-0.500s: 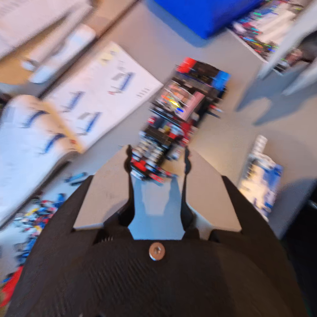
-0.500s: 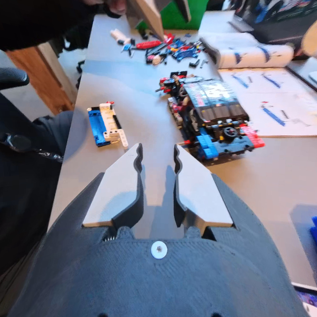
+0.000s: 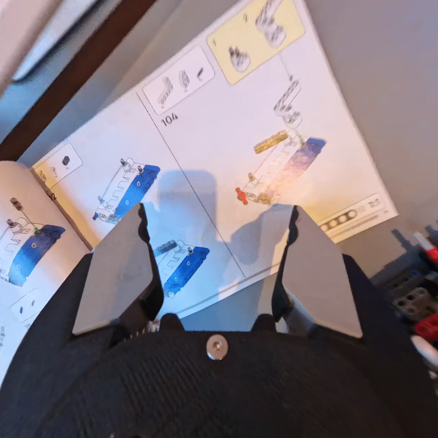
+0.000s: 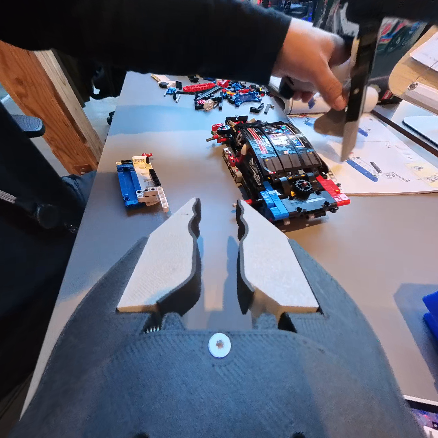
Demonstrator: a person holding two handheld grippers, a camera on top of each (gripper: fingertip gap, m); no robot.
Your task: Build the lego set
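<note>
My left gripper [image 3: 216, 209] is wide open and empty, hovering over the open instruction booklet [image 3: 213, 132]. In the right wrist view it hangs over the booklet [image 4: 379, 166] at the upper right, held by a hand [image 4: 308, 61]. A part-built black, blue and red lego car [image 4: 277, 168] stands mid-table; its edge shows in the left wrist view [image 3: 417, 296]. A blue and white lego sub-assembly [image 4: 142, 182] lies left of the car near the table's left edge. My right gripper [image 4: 218, 208] is open and empty, above the table just in front of the car's blue corner.
A pile of loose lego pieces [image 4: 220, 92] lies at the far end of the grey table [image 4: 355, 248]. A wooden post [image 4: 47, 104] stands off the left edge. A blue object [image 4: 430, 312] sits at the right edge. A person's dark sleeve [image 4: 142, 35] crosses the top.
My left gripper has swung from over the car to over the booklet and opened wider. My right gripper has barely moved; its jaws are slightly wider.
</note>
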